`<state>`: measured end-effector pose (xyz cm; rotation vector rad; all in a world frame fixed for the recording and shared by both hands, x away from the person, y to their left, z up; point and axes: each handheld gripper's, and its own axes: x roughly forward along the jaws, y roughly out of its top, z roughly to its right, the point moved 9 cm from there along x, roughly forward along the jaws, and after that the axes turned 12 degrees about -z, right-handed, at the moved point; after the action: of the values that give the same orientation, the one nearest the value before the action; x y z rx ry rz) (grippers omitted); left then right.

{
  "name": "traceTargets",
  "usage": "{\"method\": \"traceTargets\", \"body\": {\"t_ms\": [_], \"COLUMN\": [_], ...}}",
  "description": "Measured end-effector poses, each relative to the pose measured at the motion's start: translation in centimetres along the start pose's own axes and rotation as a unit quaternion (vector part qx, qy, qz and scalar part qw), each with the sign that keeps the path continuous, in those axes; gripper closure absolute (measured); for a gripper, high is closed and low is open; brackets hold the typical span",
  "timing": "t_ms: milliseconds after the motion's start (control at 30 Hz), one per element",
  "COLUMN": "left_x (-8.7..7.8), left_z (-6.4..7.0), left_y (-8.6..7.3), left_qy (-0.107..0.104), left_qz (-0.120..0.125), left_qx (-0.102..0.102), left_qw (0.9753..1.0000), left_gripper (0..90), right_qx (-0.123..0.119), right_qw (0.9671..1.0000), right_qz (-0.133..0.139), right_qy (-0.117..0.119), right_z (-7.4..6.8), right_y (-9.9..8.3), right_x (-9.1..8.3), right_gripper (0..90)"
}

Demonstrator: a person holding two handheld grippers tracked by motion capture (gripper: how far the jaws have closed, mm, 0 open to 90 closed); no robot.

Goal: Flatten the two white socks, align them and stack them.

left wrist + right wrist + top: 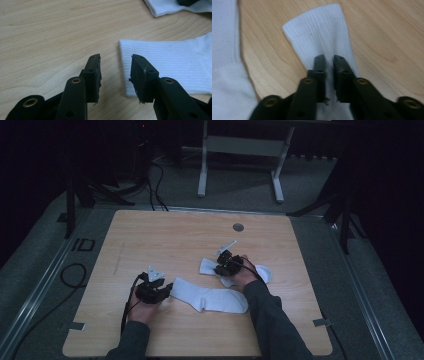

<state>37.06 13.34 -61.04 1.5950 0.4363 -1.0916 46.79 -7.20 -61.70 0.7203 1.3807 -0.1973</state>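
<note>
2 white socks on the table [150, 235], no brand or writing legible on them. Near sock [210, 297] lies mid-table twd the person; far sock [235, 270] just beyond it, poss. touching, hard to tell. Left gripper [167, 287] at near sock's cuff, jaws spread w/ the cuff edge between them. Right gripper [220, 268] on far sock, jaws pinching its ribbed fabric. 2 hands, 1 per gripper.
</note>
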Motion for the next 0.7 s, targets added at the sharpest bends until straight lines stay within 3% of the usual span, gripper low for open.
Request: {"method": "traceTargets", "body": {"t_ms": [200, 333, 700], "left_x": [0.0, 0.0, 0.0], "left_z": [-0.2, -0.2, -0.2], "left_y": [0.0, 0.0, -0.1], "left_qy": [0.000, 0.001, 0.005], "left_qz": [0.000, -0.001, -0.004], "left_qx": [-0.005, -0.004, 0.002], "left_qw": [1.0000, 1.0000, 1.0000], "left_gripper": [59.8, 59.7, 58.7], "right_qx": [0.013, 0.015, 0.020], "right_qw": [0.9999, 0.9998, 0.9960], "right_qz": [-0.002, 0.013, 0.087], "right_qy": [0.003, 0.000, 0.011], "right_z": [0.3, 0.5, 0.9], "right_y": [-0.2, -0.4, -1.2], "right_x": [-0.2, -1.7, -9.4], "right_gripper": [83.9, 84.0, 84.3]}}
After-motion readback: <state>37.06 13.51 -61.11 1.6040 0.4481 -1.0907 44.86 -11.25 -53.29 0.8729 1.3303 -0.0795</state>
